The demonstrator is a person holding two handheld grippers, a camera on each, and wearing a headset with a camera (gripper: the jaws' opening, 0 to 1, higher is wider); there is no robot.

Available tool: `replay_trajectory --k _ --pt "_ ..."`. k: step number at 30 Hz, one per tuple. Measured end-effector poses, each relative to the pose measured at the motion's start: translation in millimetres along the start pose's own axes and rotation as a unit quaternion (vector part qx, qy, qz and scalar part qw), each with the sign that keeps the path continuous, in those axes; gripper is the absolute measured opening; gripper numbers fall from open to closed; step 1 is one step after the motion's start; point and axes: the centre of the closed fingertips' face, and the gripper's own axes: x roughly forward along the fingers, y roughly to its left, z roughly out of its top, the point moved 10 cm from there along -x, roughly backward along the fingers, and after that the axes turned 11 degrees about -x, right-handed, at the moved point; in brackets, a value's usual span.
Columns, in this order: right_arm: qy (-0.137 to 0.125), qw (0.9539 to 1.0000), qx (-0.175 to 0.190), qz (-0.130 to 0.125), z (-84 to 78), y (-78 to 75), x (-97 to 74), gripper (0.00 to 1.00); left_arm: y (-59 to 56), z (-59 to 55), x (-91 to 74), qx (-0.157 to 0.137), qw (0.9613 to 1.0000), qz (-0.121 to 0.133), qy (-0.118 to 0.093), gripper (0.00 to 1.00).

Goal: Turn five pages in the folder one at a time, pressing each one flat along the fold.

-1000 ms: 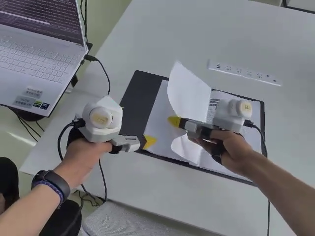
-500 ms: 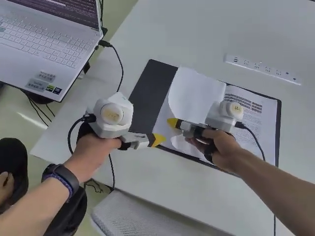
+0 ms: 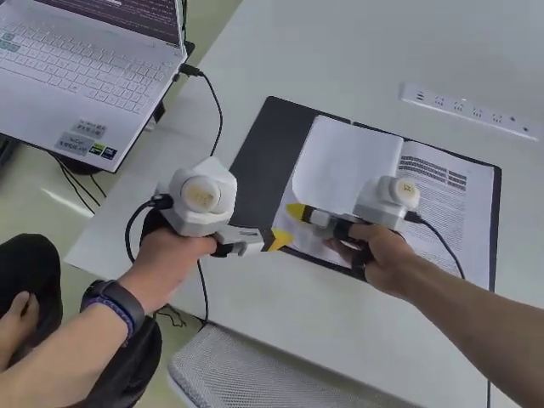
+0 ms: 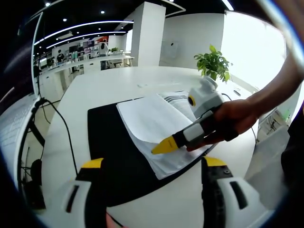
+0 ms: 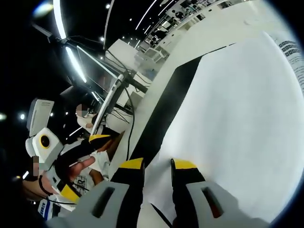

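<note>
In the head view the black folder [image 3: 259, 161] lies open on the white table [image 3: 340, 59], mid-frame. A blank-backed page [image 3: 348, 166] rests over its left half and a printed page [image 3: 442, 200] lies to the right. The fold between them runs from the upper middle of the frame down towards the lower middle, leaning left. The right gripper [image 3: 297, 211] sits low over the blank page's lower corner with its yellow tips pointing left, so the fold lies just right of those tips. The left gripper [image 3: 276, 240] hangs at the folder's lower-left edge, farther from the fold, which makes the right one the likelier to do the pressing. In the left gripper view the left gripper's [image 4: 153, 163] jaws stand wide apart at the bottom of the frame with nothing between them. The page [image 4: 147, 116] and the right gripper [image 4: 163, 146] lie beyond them, centre frame. In the right gripper view that gripper's [image 5: 157, 164] jaws are drawn close, with a narrow gap, at the bottom centre. The page [image 5: 237, 109] spreads away to the upper right. I cannot tell whether the sheet's edge is caught between the jaws or lies free.
</note>
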Motion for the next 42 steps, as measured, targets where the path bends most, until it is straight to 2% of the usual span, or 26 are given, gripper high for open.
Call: replay_trajectory --k 6,11,14,21,23,26,29,30,31,38,42 --pt "-0.018 0.9994 0.021 0.023 -0.9 4.1 -1.3 0.35 -2.8 2.8 8.4 0.008 0.9999 -0.003 0.005 0.78" --pt "-0.021 0.9992 0.011 0.032 0.4 6.1 -5.2 0.42 -5.3 6.7 17.5 0.012 0.9999 -0.009 0.002 0.72" --pt "-0.043 0.9983 0.018 0.037 4.7 4.1 -13.6 0.44 -6.2 7.2 22.9 0.017 0.9998 -0.010 0.006 0.67" --pt "-0.083 0.9961 0.021 0.018 17.8 -10.0 -42.1 0.40 -10.1 5.7 39.9 0.027 0.9994 -0.015 0.014 0.52" --pt "-0.095 0.9952 0.019 0.007 22.2 -13.8 -54.3 0.38 -9.6 3.3 46.9 0.026 0.9994 -0.015 0.019 0.48" --pt "-0.112 0.9934 0.020 -0.010 25.1 -11.8 -74.7 0.36 -9.9 -0.9 56.2 0.031 0.9990 -0.017 0.027 0.39" --pt "-0.120 0.9923 0.019 -0.025 25.5 -12.0 -91.7 0.34 -8.7 -7.5 65.2 0.036 0.9985 -0.010 0.040 0.35" --pt "-0.123 0.9919 0.018 -0.029 25.7 -13.4 -97.2 0.33 -6.3 -11.5 67.9 0.056 0.9970 0.001 0.053 0.33" --pt "-0.125 0.9915 0.018 -0.033 25.2 -14.6 -101.2 0.33 -6.1 -14.5 70.2 0.060 0.9963 0.002 0.061 0.31" --pt "-0.134 0.9891 0.030 -0.055 18.1 -23.6 -124.8 0.28 -0.6 -26.5 76.1 0.059 0.9956 0.007 0.073 0.27" --pt "-0.132 0.9887 0.036 -0.061 14.0 -29.7 -129.9 0.27 -0.1 -31.2 75.5 0.086 0.9925 0.017 0.085 0.25"
